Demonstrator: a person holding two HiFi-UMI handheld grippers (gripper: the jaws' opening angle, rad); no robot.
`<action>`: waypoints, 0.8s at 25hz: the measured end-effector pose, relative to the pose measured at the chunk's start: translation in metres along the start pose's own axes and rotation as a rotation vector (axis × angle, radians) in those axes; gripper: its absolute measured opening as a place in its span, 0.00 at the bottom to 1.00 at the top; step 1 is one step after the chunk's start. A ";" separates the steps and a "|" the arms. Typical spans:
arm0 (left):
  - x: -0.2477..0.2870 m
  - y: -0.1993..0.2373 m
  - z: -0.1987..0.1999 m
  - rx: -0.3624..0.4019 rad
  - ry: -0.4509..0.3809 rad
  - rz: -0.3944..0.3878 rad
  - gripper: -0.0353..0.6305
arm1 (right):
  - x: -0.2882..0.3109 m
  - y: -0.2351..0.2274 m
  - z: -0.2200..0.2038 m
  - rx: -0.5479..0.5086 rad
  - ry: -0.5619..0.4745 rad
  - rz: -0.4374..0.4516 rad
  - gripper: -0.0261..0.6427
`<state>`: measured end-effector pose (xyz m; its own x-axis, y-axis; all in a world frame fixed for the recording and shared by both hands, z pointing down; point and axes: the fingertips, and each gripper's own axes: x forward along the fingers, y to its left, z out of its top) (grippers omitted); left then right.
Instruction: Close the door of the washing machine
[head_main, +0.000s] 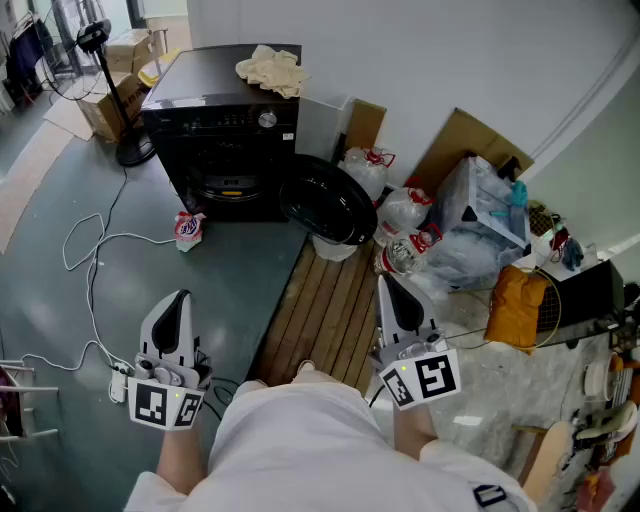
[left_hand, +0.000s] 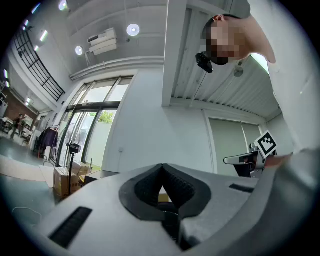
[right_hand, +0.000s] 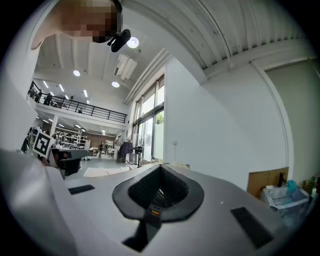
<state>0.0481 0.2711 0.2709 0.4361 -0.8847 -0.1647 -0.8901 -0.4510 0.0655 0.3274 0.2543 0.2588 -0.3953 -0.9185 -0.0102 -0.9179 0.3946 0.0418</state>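
Head view: round glossy door open on boxy black washing machine; left gripper, right gripper clenched.

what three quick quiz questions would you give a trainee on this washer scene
1. True or false: the door of the washing machine is shut.
2. What lies on top of the machine? A) a crumpled cloth B) a bottle C) a shoe
3. Fill in: the left gripper and the right gripper each hold ____.

Key: 1 false, it hangs open. 2 A. 3 nothing; both pairs of jaws are together and away from the machine.
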 end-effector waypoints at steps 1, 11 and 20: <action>-0.002 0.000 -0.002 -0.003 0.003 0.000 0.06 | -0.001 0.002 -0.002 0.002 0.002 0.001 0.03; -0.005 0.004 -0.007 -0.015 0.020 -0.007 0.06 | 0.002 0.010 -0.008 0.006 0.020 0.002 0.03; -0.009 0.012 -0.012 -0.027 0.024 -0.020 0.06 | 0.010 0.021 -0.016 -0.028 0.056 0.033 0.03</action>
<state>0.0352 0.2719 0.2850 0.4568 -0.8780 -0.1430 -0.8776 -0.4711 0.0892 0.3048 0.2533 0.2751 -0.4216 -0.9055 0.0479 -0.9030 0.4241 0.0696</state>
